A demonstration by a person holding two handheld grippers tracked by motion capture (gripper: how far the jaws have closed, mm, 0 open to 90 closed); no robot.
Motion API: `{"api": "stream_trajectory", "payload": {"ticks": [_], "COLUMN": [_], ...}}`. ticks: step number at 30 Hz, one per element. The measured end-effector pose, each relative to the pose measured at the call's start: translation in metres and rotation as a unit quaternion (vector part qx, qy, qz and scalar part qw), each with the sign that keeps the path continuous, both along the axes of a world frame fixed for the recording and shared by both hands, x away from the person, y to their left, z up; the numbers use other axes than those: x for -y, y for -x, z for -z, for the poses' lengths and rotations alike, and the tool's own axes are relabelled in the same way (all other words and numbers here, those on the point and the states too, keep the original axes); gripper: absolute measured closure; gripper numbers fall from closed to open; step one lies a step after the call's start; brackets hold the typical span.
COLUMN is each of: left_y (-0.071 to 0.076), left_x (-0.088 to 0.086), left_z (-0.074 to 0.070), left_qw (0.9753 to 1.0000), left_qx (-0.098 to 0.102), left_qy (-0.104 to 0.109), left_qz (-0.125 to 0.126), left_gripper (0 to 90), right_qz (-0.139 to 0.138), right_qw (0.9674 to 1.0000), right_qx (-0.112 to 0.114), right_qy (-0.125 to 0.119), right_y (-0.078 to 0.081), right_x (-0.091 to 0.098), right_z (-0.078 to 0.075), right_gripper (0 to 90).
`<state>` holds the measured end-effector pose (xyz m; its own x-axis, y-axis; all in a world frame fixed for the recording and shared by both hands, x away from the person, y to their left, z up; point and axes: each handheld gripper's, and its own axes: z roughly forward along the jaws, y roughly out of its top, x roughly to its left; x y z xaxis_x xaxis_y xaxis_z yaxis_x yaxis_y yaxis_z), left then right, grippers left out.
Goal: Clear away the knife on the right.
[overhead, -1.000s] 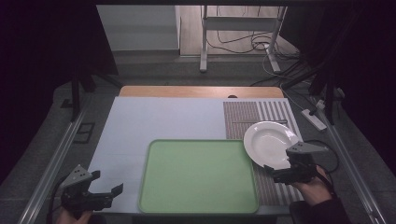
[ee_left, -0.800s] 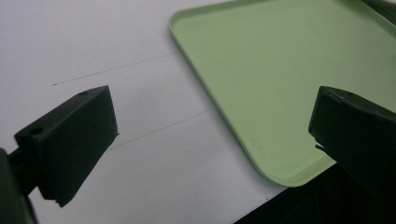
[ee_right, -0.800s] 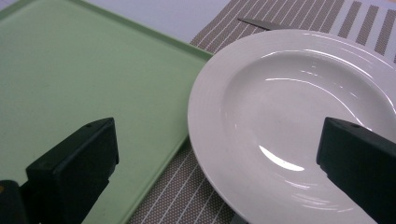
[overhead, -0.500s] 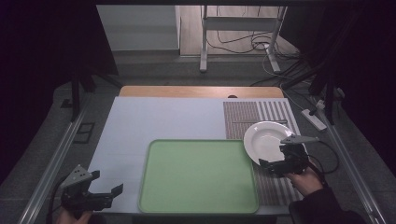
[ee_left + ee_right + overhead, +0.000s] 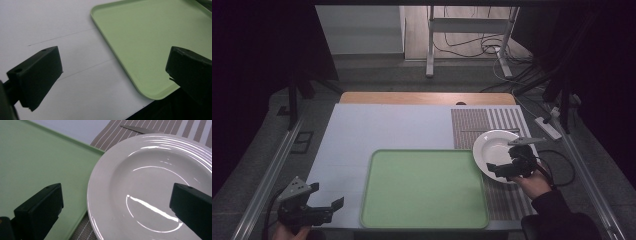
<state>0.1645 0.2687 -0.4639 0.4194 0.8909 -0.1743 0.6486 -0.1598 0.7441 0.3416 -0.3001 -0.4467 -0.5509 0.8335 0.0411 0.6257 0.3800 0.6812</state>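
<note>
plate point(image 5: 495, 151) sits on the striped mat point(image 5: 482, 124), its edge just beside the green tray point(image 5: 424, 187). right gripper point(image 5: 501, 169) hangs over its near rim, jaws wide, likely lined up to grip it. left gripper point(image 5: 328, 209) waits open near the tray's corner.

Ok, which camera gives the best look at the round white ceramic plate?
The right gripper view: the round white ceramic plate sits close between the open jaws, its ribbed rim and glossy well clear. The high view shows the whole plate small, on the striped placemat beside the green tray, partly behind the right gripper.
</note>
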Motion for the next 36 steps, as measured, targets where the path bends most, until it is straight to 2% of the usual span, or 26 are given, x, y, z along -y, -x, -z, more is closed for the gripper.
{"api": "stream_trajectory", "payload": {"ticks": [21, 31, 36], "left_y": [0.0, 0.0, 0.0], "left_x": [-0.001, -0.001, -0.001], "left_z": [0.0, 0.0, 0.0], "left_qw": [1.0, 1.0, 1.0], "left_qx": [-0.001, -0.001, -0.002], "left_qy": [0.001, 0.002, 0.003], "left_qz": [0.0, 0.0, 0.0], "left_gripper": [0.4, 0.4, 0.5], "right_qz": [0.036, 0.052, 0.056], "right_qw": [0.9991, 0.9979, 0.9976], "right_qx": [-0.005, -0.016, -0.014], "right_qy": [0.019, 0.036, 0.038], "right_y": [-0.064, -0.09, -0.1], "right_x": [0.001, 0.0, 0.0], "right_z": [0.005, 0.012, 0.014], "right_gripper": [0.0, 0.0, 0.0]}}
